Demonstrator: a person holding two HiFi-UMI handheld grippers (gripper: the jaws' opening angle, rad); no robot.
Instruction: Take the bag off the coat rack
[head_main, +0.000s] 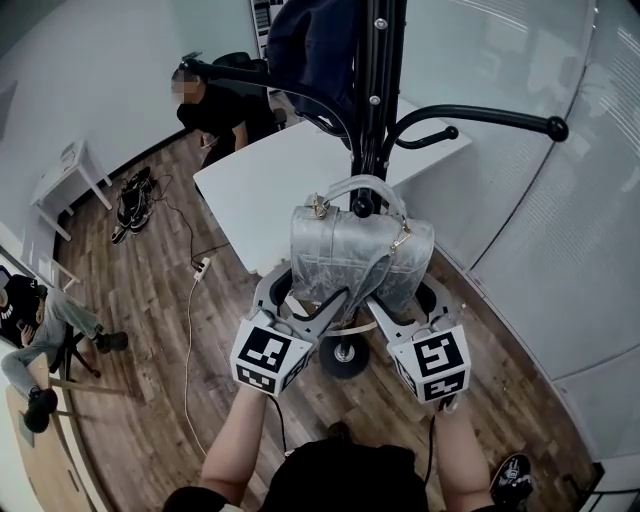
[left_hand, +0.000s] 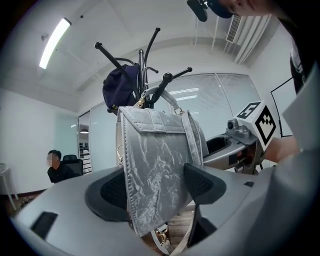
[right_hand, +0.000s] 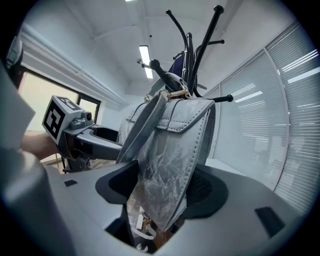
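Note:
A silver crinkled bag (head_main: 355, 255) hangs by its handle from a hook of the black coat rack (head_main: 372, 80). My left gripper (head_main: 300, 295) stands at the bag's lower left edge and my right gripper (head_main: 412, 295) at its lower right edge. In the left gripper view the bag (left_hand: 155, 170) hangs down between the wide-set pads of the gripper (left_hand: 152, 187), which is open. In the right gripper view the bag (right_hand: 170, 160) likewise hangs between the spread pads of that gripper (right_hand: 162, 187), also open. A strap with a gold clasp dangles below the bag.
A dark garment (head_main: 310, 40) hangs higher on the rack. The rack's round base (head_main: 343, 355) stands on the wood floor just ahead of my feet. A white table (head_main: 260, 185) lies behind it, with a seated person (head_main: 215, 105) beyond. Another person (head_main: 30, 320) sits at the left. Glass walls close the right side.

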